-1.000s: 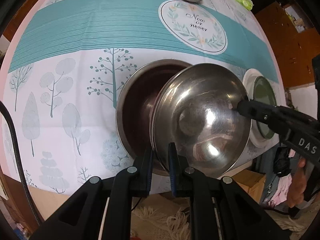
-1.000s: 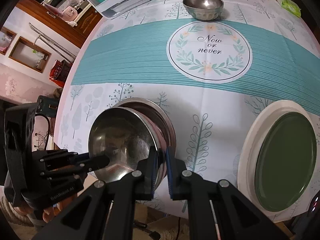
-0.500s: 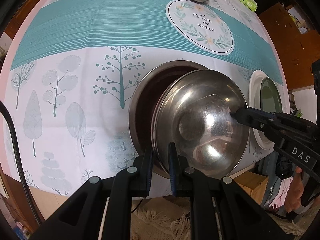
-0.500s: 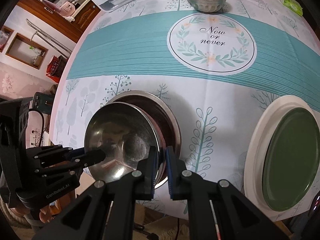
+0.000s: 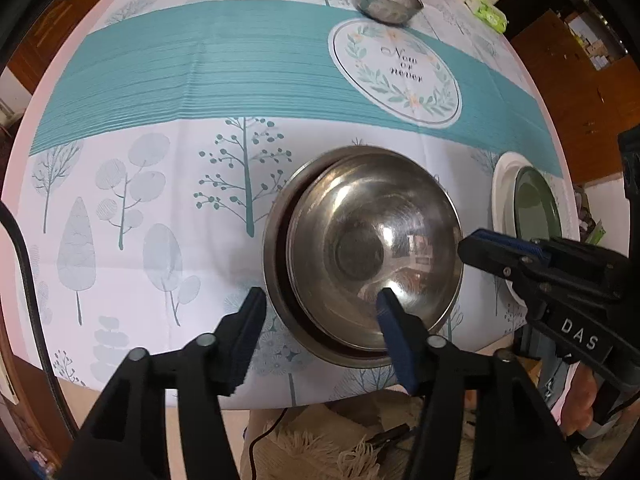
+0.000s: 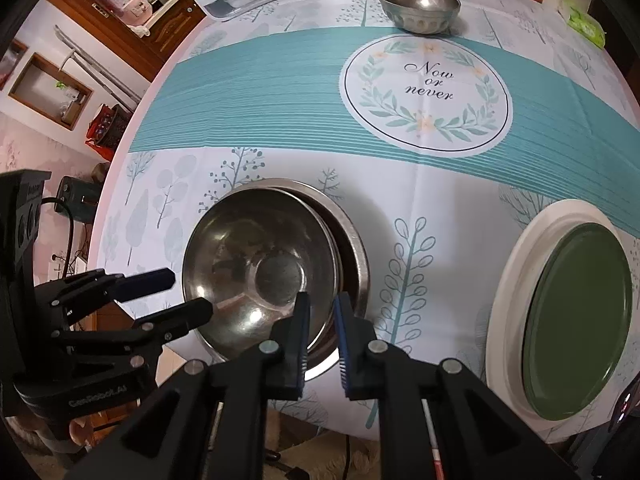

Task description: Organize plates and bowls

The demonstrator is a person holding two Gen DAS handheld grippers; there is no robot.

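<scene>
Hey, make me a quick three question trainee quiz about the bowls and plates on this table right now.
1. True or false: the left gripper has its jaws clamped shut on the upper steel bowl.
2. Multiple choice: the green plate lies on A) the white plate B) the bare cloth C) a bowl.
3. How many steel bowls show in the right wrist view?

Key: 1 false, the jaws are open. 2 A. 3 three: two nested, plus the far bowl.

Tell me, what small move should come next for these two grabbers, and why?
Probably draw both back. The steel bowl sits nested in the larger bowl, and the left gripper and right gripper are open around its rim; another small bowl waits across the table.
</scene>
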